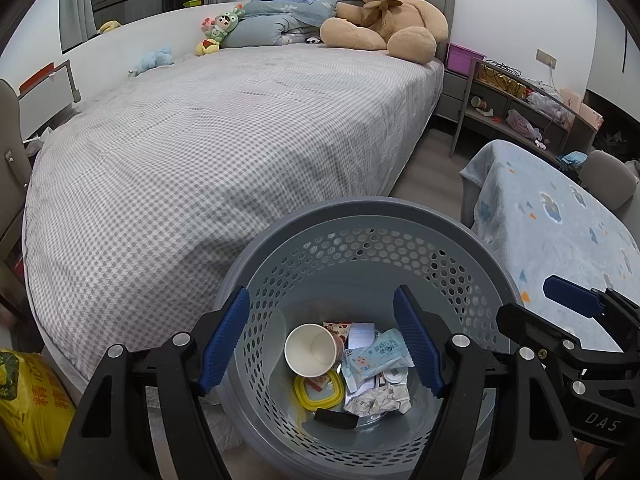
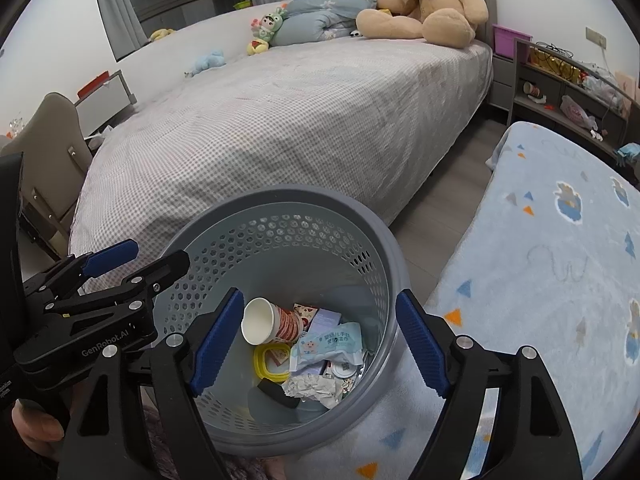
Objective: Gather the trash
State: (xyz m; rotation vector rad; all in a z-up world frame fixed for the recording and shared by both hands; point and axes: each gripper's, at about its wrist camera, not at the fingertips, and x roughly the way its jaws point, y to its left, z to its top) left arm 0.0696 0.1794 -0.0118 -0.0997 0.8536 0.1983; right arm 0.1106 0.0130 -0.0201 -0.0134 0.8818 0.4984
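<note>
A grey perforated trash basket (image 1: 496, 264) stands on the floor between the bed and a blue blanket; it also shows in the right wrist view (image 2: 384, 240). Inside lie a paper cup (image 1: 311, 349), a wet-wipe pack (image 1: 378, 358), a yellow ring lid (image 1: 319, 394), crumpled paper (image 1: 380, 398) and a black piece (image 1: 335, 418). My left gripper (image 1: 326, 340) hovers open and empty over the basket. My right gripper (image 2: 320, 338) is open and empty over it too. The cup (image 2: 262, 320) and wipe pack (image 2: 328, 344) show between its fingers.
A bed with a grey checked sheet (image 1: 208, 140) holds a large teddy bear (image 1: 384, 12) and small toys. A blue blanket (image 2: 560, 280) covers a surface at right. A cluttered shelf (image 1: 520, 108) stands behind. A yellow bag (image 1: 28, 400) sits at lower left.
</note>
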